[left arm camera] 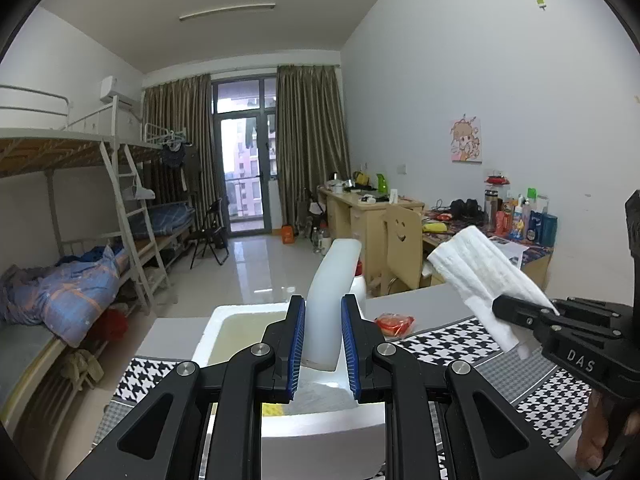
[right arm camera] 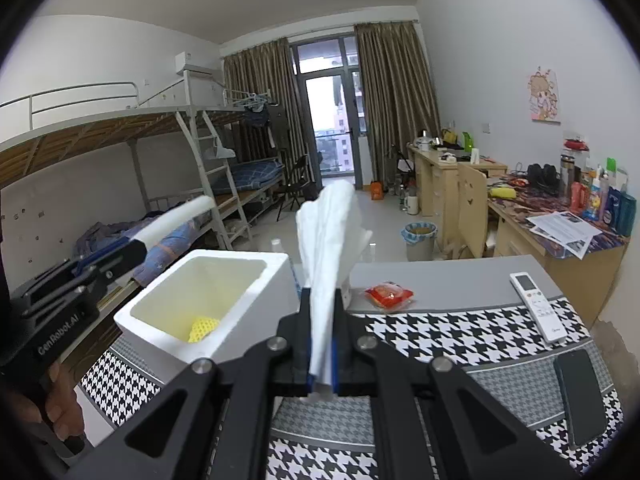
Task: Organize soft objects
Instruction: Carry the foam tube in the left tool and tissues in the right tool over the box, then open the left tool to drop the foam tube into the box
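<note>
Here the left gripper (left arm camera: 322,344) is clamped on a white foam strip (left arm camera: 330,292) above the white foam box (right arm camera: 224,276) at the table's left, while the right gripper (right arm camera: 322,364) pinches a white folded cloth (right arm camera: 326,248) upright just right of the box.

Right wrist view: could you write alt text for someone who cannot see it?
The right gripper is shut on a crumpled white tissue held above a houndstooth-patterned table. To its left stands an open white foam box with a yellow mesh piece inside; the left gripper holds a white foam strip.
</note>
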Demonstrator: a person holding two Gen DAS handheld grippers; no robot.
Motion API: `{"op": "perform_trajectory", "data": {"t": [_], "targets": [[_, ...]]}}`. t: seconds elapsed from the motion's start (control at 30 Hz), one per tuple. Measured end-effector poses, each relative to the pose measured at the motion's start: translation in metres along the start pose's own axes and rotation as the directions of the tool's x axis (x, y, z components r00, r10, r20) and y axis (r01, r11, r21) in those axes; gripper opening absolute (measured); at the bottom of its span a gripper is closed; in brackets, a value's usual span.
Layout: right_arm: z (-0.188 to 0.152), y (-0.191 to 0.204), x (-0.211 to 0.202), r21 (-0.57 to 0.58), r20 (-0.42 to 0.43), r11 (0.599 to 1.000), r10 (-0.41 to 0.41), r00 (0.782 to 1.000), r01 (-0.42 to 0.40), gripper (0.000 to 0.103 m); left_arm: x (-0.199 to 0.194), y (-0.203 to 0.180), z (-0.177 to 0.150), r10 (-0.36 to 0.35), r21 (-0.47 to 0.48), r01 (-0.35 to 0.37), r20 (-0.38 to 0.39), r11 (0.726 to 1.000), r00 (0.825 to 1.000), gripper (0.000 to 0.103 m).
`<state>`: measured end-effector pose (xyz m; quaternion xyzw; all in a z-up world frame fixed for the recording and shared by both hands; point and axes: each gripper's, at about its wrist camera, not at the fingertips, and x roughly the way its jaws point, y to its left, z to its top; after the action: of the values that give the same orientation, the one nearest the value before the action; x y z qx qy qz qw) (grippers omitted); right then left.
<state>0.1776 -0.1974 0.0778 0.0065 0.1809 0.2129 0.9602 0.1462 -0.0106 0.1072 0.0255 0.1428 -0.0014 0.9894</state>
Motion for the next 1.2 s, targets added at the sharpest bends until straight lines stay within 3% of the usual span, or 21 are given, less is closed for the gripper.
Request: {"op": "perform_trajectory", "data": {"t": [0.57, 1.2], "targets": [[0.01, 0.038, 0.013, -0.077, -0.019, 0.995, 0.063, 0.998, -0.064, 0.008, 0.011, 0.019, -0.006, 0.039, -0.041, -0.04, -0.036, 0.998, 0.999, 0.02], [0.01, 0.057, 0.028, -0.119, -0.049, 0.991, 0.063, 0.997, -0.068, 0.009, 0.037, 0.032, -0.019, 0.03, -0.053, -0.037, -0.124, 0.998, 0.992, 0.021]]}}
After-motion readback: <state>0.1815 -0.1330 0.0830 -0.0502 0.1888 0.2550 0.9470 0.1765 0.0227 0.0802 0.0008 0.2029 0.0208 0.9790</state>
